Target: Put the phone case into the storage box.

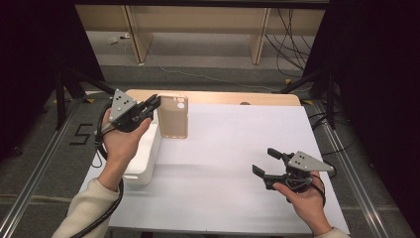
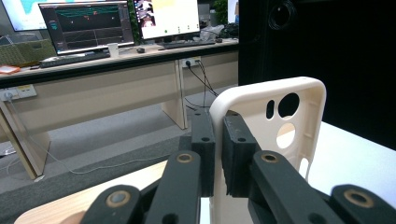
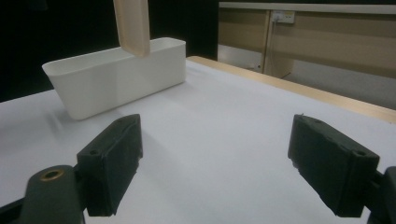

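- Left tool (image 1: 154, 104), held up in the left hand (image 1: 120, 141), pinches the edge of a beige phone case (image 1: 173, 117); case upright, clear of the tabletop (image 1: 223, 163).
- White bin (image 1: 143, 158) at the tabletop's left edge, below the case and hand.
- Right tool (image 1: 266, 162), in the right hand (image 1: 306, 198), low over the tabletop's near right, jaws spread, nothing between them.
- Tools well apart.

Premises: a lab-type office. Evidence: lit computer monitors (image 2: 86, 23) on long wooden desks (image 2: 116, 74), black curtained enclosure (image 1: 376, 74), loose floor cables (image 1: 289, 47).
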